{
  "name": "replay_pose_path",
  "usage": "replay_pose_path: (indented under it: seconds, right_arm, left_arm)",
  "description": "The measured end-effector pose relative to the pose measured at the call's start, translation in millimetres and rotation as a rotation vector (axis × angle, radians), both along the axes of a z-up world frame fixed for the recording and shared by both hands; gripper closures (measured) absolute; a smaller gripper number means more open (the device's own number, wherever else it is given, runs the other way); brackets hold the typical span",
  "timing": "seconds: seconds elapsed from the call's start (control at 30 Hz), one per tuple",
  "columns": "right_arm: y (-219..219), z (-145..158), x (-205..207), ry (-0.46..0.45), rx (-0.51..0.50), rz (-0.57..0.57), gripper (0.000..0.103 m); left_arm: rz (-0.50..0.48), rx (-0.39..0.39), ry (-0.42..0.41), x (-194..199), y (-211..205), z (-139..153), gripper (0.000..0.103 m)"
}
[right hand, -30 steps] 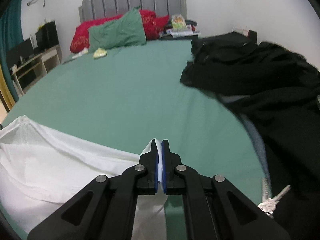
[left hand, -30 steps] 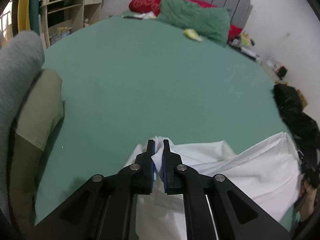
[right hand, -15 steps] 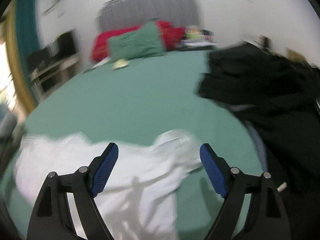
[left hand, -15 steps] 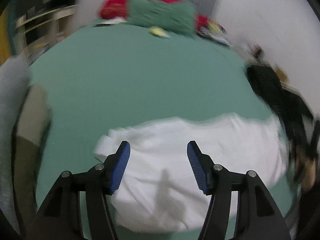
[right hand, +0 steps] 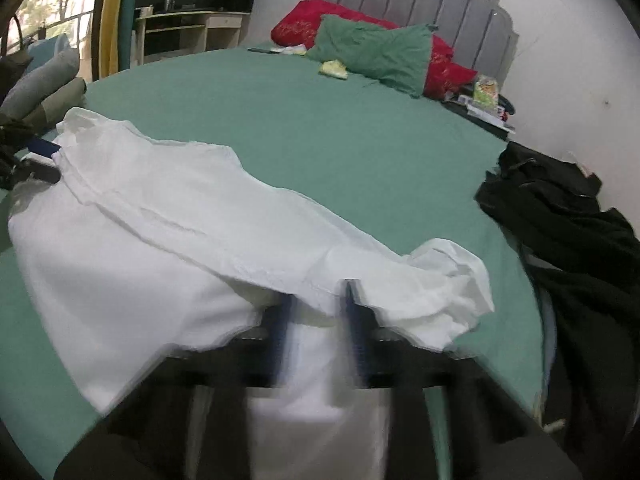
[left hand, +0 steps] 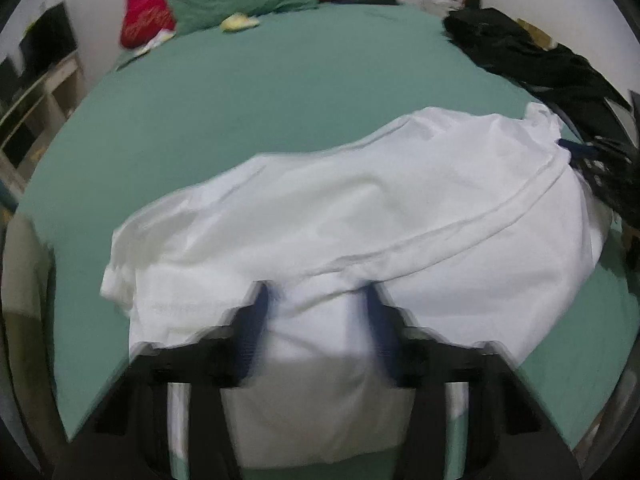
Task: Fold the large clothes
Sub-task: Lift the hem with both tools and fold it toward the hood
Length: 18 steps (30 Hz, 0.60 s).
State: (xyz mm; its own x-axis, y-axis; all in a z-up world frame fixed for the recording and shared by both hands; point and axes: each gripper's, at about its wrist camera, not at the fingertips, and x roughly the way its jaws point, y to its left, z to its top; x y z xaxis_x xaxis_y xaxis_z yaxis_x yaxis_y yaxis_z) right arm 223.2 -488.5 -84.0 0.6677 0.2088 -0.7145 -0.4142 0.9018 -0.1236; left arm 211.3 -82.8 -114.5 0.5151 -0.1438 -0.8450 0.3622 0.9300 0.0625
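White cloth (left hand: 360,216) lies spread and rumpled on the green bed (left hand: 260,92), directly ahead of and beneath both tongs. Left tongs (left hand: 316,292) stand wide, gripping nothing — a raised fold sits between the blurred fingers. Right tongs (right hand: 318,292) are parted too, over a hem. Black clothes (right hand: 568,224) lie right of them.

White garment (left hand: 360,216), rumpled, loosely folded over, lying across green bed
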Motion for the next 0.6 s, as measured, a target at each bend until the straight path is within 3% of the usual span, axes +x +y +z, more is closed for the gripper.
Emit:
replay_pose_path:
  seconds: [0.1,0.23,0.4,0.5,0.6]
  right_arm:
    - [-10.0,5.8,17.9,-0.010,0.096,-0.019,0.102]
    - [-24.9,20.5,40.2,-0.022,0.237,-0.065,0.102]
    - [-28.3,19.5,79.4,0.010,0.311,-0.081,0.102]
    - [-25.1,3.8,99.6,0.077,0.294,-0.097,0.102]
    - [-30.7,-13.8,117.5,0.148,0.321,-0.170,0.101]
  left_arm:
    - [-0.033,0.016,-0.031,6.4,-6.5,8.9,0.098]
    - [-0.044,-0.016,-0.068,10.7,-12.2,24.7,0.099]
    - [0.004,-0.108,0.036,35.1,-1.5,25.8,0.098]
    - [0.048,-0.129,0.076,50.9,5.6,20.2,0.094]
    - [0.063,-0.089,0.060,60.8,6.3,16.9,0.076]
